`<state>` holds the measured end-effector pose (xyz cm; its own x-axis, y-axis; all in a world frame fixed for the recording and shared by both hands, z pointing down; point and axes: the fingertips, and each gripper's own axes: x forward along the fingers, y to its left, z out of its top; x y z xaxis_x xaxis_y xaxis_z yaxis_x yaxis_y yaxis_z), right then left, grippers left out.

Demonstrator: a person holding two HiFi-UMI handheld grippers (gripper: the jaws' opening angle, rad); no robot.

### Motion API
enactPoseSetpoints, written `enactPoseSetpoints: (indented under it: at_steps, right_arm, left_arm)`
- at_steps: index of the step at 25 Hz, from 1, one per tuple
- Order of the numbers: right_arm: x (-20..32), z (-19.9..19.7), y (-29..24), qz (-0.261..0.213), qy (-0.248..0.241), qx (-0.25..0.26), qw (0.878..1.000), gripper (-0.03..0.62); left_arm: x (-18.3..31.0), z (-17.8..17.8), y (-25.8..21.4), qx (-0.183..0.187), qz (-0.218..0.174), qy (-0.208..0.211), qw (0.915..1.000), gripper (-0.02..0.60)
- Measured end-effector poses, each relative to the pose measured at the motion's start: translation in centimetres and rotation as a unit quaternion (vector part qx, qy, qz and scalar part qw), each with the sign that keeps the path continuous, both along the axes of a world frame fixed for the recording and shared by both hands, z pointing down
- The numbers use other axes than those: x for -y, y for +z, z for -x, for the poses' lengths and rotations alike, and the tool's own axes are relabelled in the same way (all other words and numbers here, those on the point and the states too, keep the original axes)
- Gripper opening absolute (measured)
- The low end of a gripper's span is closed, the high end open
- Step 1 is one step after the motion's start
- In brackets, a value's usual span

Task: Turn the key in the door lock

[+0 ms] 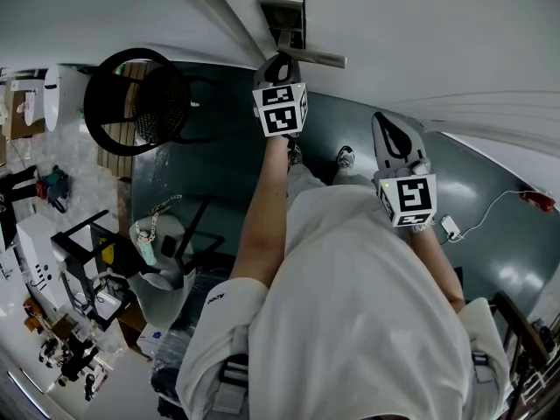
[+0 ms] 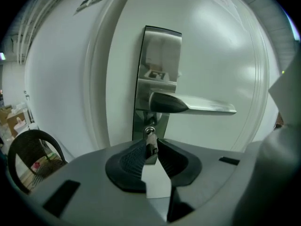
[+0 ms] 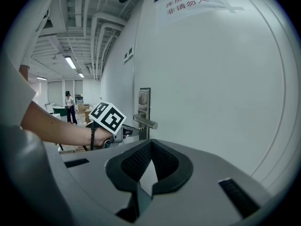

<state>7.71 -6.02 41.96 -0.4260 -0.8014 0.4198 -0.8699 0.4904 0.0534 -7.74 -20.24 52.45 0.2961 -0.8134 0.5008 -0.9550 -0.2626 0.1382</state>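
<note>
The white door [image 1: 420, 33] carries a steel lock plate [image 2: 157, 60] with a lever handle [image 2: 193, 105]. Below the handle a metal key [image 2: 150, 136] sits in the keyhole. My left gripper [image 2: 150, 149] is shut on the key's bow, its ribbed pads on either side of it. In the head view the left gripper [image 1: 278, 61] reaches up to the lock plate [image 1: 282, 20]. My right gripper [image 1: 389, 122] hovers to the right, off the door, shut with nothing in it. From the right gripper [image 3: 149, 145] view the left gripper [image 3: 127, 132] shows at the handle [image 3: 146, 122].
A black mesh chair [image 1: 140, 103] stands left of the door on the dark floor. A white cable and adapter [image 1: 451, 227] lie at the right. Cluttered shelves and boxes [image 1: 52, 261] fill the left side. A person [image 3: 69, 106] stands far down the hall.
</note>
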Motion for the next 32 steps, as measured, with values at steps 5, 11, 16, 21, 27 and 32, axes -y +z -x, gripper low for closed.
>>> enactPoseSetpoints:
  at_steps: [5,11,16,21,27,32]
  right_arm:
    - [0.1,0.2,0.4,0.002,0.003,0.0,1.0,-0.008]
    - [0.0,0.7,0.5,0.003,0.002,0.0,1.0,-0.008]
    - [0.0,1.1,0.5,0.005,0.004,-0.001,1.0,-0.008]
    - [0.1,1.6,0.6,0.007,0.007,-0.001,1.0,-0.008]
    - [-0.2,2.1,0.6,0.008,0.013,-0.002,1.0,-0.008]
    - [-0.4,2.1,0.7,0.007,0.026,-0.005,1.0,-0.008]
  left_arm:
    - [0.1,0.0,0.4,-0.041,0.013,0.002,0.9991,0.075]
    - [0.0,0.2,0.4,-0.161,0.038,-0.005,0.9862,0.081]
    - [0.1,0.5,0.5,-0.264,0.06,-0.004,0.9627,0.087]
    - [0.2,0.6,0.6,-0.338,0.077,-0.001,0.938,0.089]
    - [0.0,0.5,0.4,-0.47,0.11,0.015,0.8756,0.092]
    - [-0.1,0.7,0.1,-0.647,0.136,0.016,0.7497,0.031]
